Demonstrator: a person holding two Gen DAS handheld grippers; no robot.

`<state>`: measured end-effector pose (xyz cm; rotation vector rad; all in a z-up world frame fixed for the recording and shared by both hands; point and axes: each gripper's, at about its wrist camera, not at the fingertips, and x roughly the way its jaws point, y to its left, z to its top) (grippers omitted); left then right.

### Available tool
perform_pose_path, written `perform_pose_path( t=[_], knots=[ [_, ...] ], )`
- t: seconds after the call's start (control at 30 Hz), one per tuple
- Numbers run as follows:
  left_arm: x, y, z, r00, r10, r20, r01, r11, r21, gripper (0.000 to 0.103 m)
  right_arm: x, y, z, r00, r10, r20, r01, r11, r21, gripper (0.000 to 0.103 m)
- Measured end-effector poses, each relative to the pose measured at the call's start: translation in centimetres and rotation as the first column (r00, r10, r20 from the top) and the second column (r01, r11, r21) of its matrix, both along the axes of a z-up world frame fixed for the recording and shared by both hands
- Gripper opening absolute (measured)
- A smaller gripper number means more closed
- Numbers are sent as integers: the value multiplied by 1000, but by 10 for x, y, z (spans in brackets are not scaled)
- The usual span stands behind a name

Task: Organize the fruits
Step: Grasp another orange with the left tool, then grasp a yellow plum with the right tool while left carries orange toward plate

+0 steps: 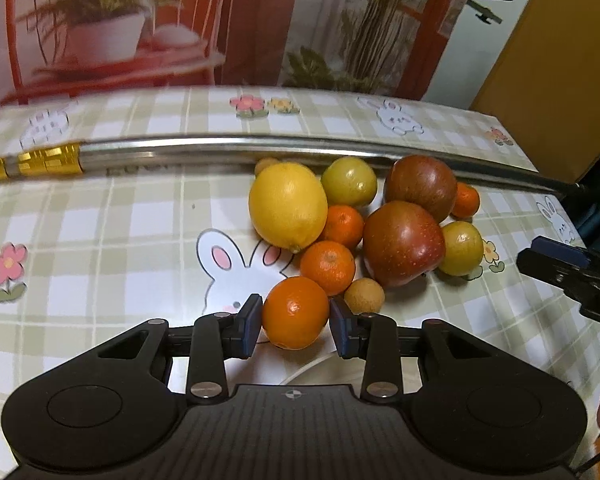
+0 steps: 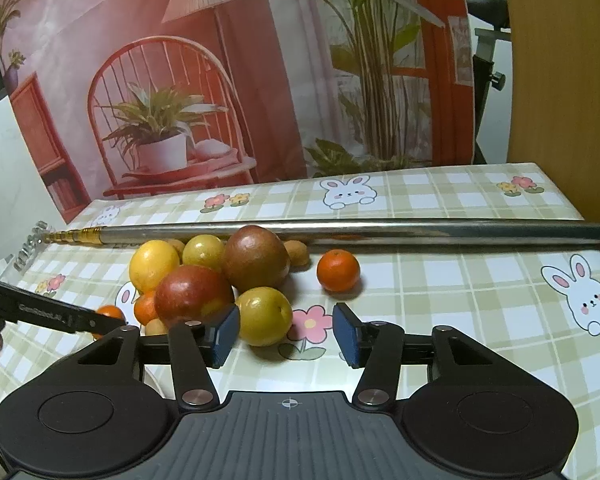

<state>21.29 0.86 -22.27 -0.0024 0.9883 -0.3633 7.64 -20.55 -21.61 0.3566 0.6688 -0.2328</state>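
Here's the tabletop (image 2: 440, 292), dressed in a green-checked cloth with bunnies and little flowers. Running across it, side to side, lies a long metal rod (image 2: 340, 229) with a gold telescoping end (image 1: 48, 160). Just in front of the rod sits a tight huddle of fruit: a yellow lemon (image 1: 288, 206), two red apples (image 1: 403, 243), greenish-yellow fruits (image 2: 264, 311), small oranges (image 1: 327, 267) and little tan round ones (image 1: 364, 297). One orange (image 2: 338, 270) sits apart from the pile.

Fruit pile (image 1: 364, 224) on table (image 1: 100, 240), before rod (image 1: 260, 148).
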Motion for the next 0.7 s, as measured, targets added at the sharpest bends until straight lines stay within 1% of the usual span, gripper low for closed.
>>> perform_pose_path(
  t=[0.07, 0.1, 0.23, 0.5, 0.7],
  knots=[
    [-5, 0, 4, 1000, -4, 30, 3, 1000, 7, 38, 1, 0, -3, 1000, 6, -4, -6, 1000, 1, 50],
    [-8, 0, 6, 999, -4, 43, 4, 1000, 9, 38, 2, 0, -4, 1000, 10, -12, -10, 1000, -7, 52],
    [-15, 1, 13, 996, -2, 86, 1, 1000, 7, 38, 9, 7, -10, 997, 54, -53, -58, 995, -76, 53],
    [-30, 3, 20, 992, 6, 130, -6, 1000, 1, 38, 17, 4, -12, 997, 63, -51, -68, 994, -90, 53],
    [-37, 11, 23, 989, 35, 147, -34, 999, -12, 38, 22, 2, -15, 996, 77, -37, -80, 994, -81, 53]
  ],
)
